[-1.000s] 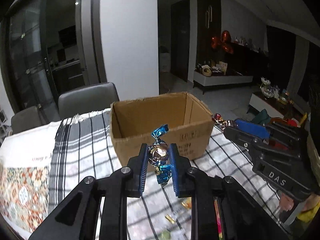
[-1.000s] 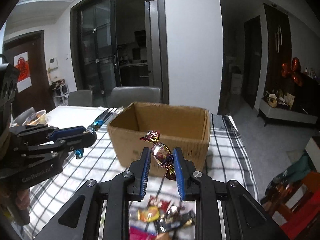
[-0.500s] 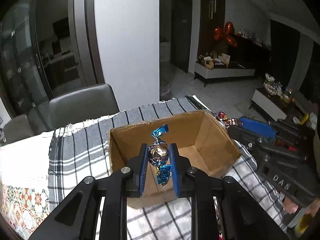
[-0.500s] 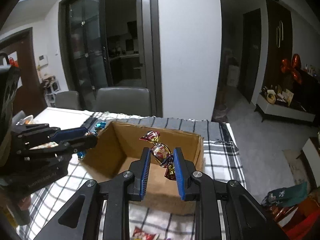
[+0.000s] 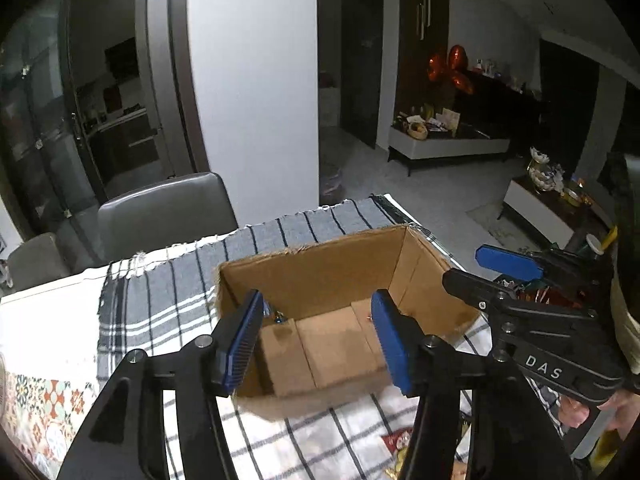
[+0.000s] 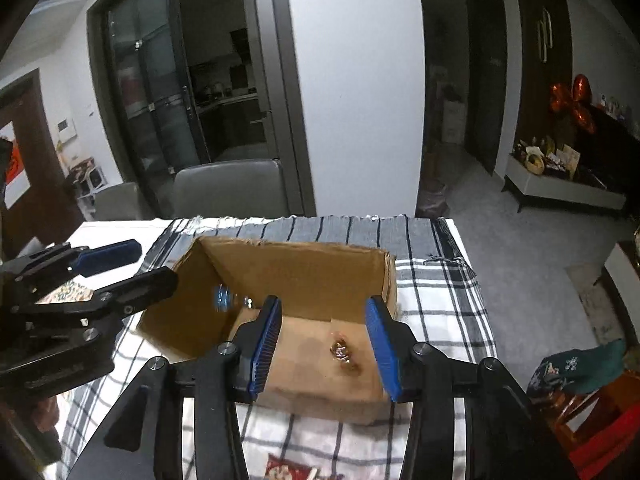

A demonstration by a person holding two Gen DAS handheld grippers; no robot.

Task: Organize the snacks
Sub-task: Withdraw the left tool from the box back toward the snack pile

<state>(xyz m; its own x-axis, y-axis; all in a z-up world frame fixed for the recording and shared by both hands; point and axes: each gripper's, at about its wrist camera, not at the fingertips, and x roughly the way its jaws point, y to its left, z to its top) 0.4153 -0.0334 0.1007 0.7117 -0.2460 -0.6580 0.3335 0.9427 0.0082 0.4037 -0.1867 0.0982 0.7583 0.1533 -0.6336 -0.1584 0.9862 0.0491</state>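
Note:
An open cardboard box (image 5: pixel 320 264) (image 6: pixel 296 264) stands on the checked cloth. My left gripper (image 5: pixel 318 336) is open and empty above the box's left part. A blue-wrapped candy (image 6: pixel 226 299) shows blurred inside the box by its left wall; a bit of it shows in the left wrist view (image 5: pixel 276 316). My right gripper (image 6: pixel 324 344) is open and empty above the box's right part. A red-gold candy (image 6: pixel 340 351) lies on the box floor between its fingers. Each gripper shows in the other's view: the right one (image 5: pixel 492 270), the left one (image 6: pixel 132 264).
A grey-and-white checked cloth (image 5: pixel 280 236) (image 6: pixel 440 300) covers the table. Snack packets (image 5: pixel 400 440) (image 6: pixel 286 470) lie in front of the box. Grey chairs (image 5: pixel 164 212) (image 6: pixel 232 192) stand behind the table. A patterned mat (image 5: pixel 40 408) lies at the left.
Both grippers opened over the box and let their candies go. The blue candy and the red-gold candy dropped into the box. Both grippers moved closer over the box.

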